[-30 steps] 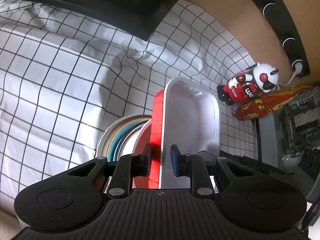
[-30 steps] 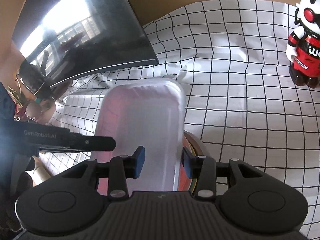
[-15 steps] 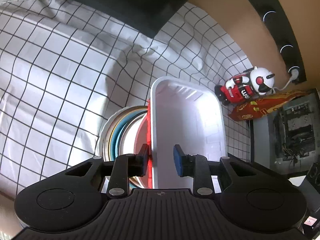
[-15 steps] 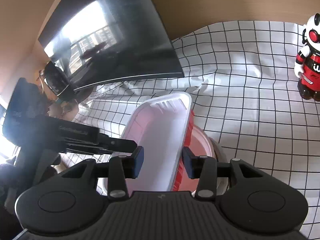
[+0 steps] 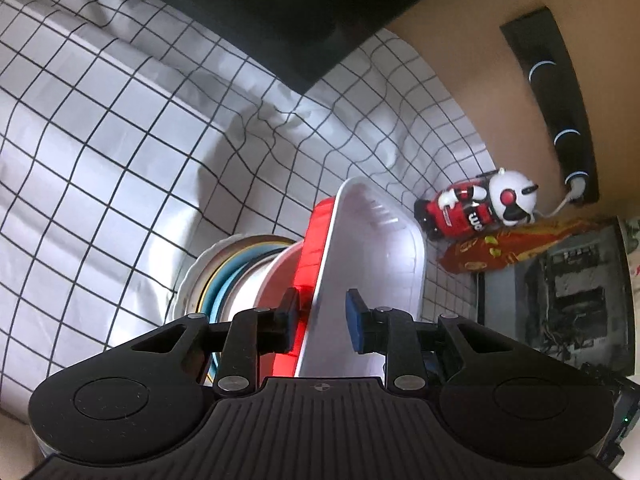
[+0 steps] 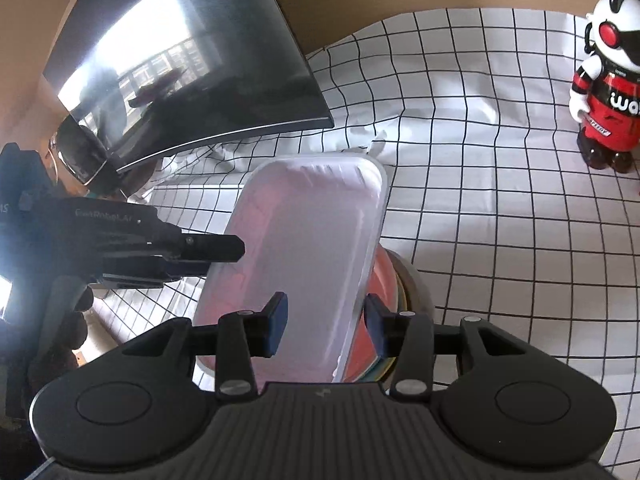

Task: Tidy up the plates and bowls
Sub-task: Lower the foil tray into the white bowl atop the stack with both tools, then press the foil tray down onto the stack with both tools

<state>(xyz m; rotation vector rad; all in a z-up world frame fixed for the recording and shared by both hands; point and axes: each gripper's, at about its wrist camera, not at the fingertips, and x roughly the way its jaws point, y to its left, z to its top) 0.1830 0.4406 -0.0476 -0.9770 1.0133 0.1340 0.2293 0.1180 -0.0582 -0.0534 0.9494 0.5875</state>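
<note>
A white rectangular tray (image 5: 372,268) rests on a red tray (image 5: 314,256), on top of a stack of round plates and bowls (image 5: 224,276) on the checked cloth. My left gripper (image 5: 322,320) is open, its fingers either side of the trays' left rim without pressing it. In the right wrist view the white tray (image 6: 304,248) lies on the red tray (image 6: 378,300). My right gripper (image 6: 324,326) is open, its fingers either side of the white tray's right rim. The left gripper's body (image 6: 120,244) shows at the left.
A curved black monitor (image 6: 188,64) stands behind on the checked tablecloth (image 6: 500,208). A red and white robot toy (image 6: 608,84) stands at the right; it also shows in the left wrist view (image 5: 476,208) next to a red snack bag (image 5: 508,248).
Both grippers have opened a little around the trays' rims. The stacked trays have settled onto the plate stack, and both views shifted slightly.
</note>
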